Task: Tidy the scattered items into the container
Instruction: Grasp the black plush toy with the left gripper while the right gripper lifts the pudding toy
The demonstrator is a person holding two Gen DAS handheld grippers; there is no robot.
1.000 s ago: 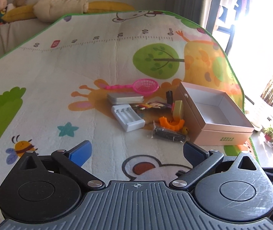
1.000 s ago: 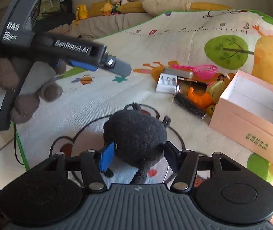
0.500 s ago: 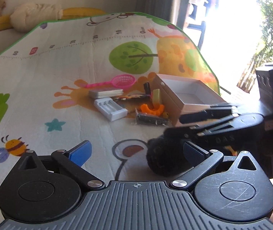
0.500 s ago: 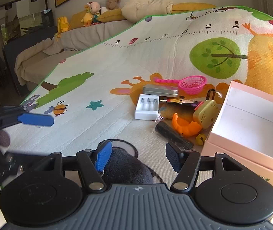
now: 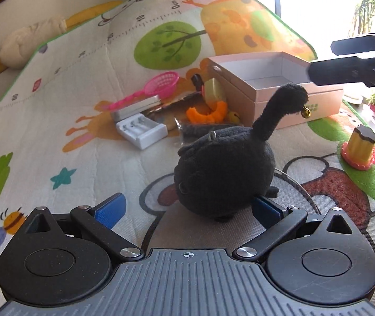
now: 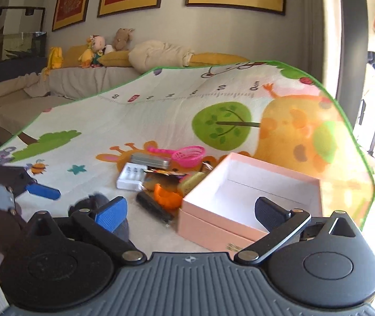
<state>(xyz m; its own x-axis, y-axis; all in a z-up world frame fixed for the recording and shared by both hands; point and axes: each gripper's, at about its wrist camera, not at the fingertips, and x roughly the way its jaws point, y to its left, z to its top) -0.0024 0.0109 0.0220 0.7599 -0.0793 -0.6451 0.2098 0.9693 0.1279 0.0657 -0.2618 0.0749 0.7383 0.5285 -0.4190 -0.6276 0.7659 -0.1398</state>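
A black plush toy with a raised tail and a small gold bell sits on the play mat just ahead of my open left gripper, between its fingers and leaning toward the right one. It also shows in the right wrist view, behind the left fingertip. An open pink box stands beyond it, empty. My right gripper is open and empty, raised near the box's front corner. Beside the box lie a white battery holder, a pink scoop, an orange piece and a dark packet.
A yellow pudding-shaped toy stands on the mat to the right. A grey tin lies by the scoop. A sofa with plush toys lines the far wall. The mat's right edge borders a bright window.
The right gripper has let go of the black plush and lifted toward the box. The left gripper has swung in so the plush now sits between its open fingers.
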